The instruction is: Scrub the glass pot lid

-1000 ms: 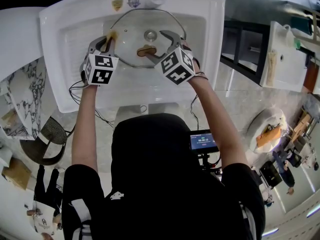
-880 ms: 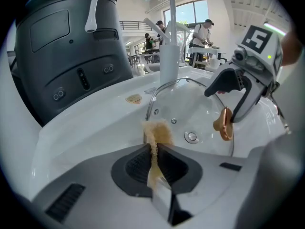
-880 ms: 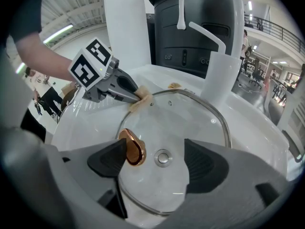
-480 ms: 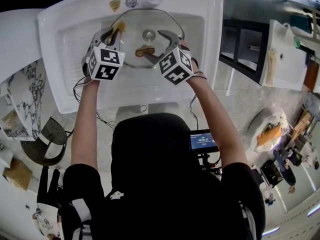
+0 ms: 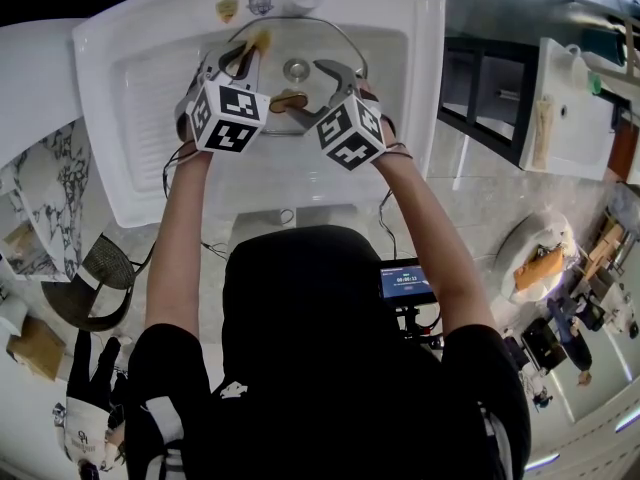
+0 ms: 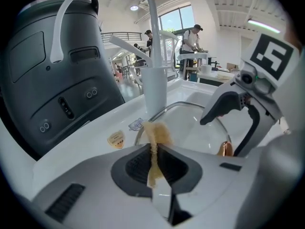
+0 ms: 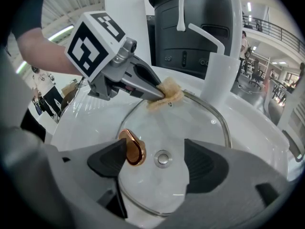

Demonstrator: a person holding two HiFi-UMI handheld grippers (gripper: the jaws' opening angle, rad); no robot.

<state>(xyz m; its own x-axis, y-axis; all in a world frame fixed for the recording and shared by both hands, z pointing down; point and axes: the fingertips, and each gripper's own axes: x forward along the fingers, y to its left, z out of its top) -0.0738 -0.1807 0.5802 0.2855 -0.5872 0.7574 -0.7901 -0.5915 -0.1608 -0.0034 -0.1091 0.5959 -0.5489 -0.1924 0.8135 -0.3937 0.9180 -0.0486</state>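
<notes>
Head view: observed left gripper (image 5: 252, 46) closed on a tan scrap of sponge (image 5: 261, 39), pressed to the far-left rim of the clear round glass pot lid (image 5: 325, 46) resting in the white ceramic sink (image 5: 130, 118). Noted right gripper (image 5: 316, 88) spread wide astride the lid's copper-coloured knob (image 5: 289, 99).

Left gripper view: confirmed jaws pinched tight on the sponge, with the white tap (image 6: 155, 80) standing just beyond the lid's rim.

Right gripper view: confirmed jaws well apart, gripping nothing, with the knob between them close against the left pad. Seen through the glass: steel drain (image 7: 163, 159).
</notes>
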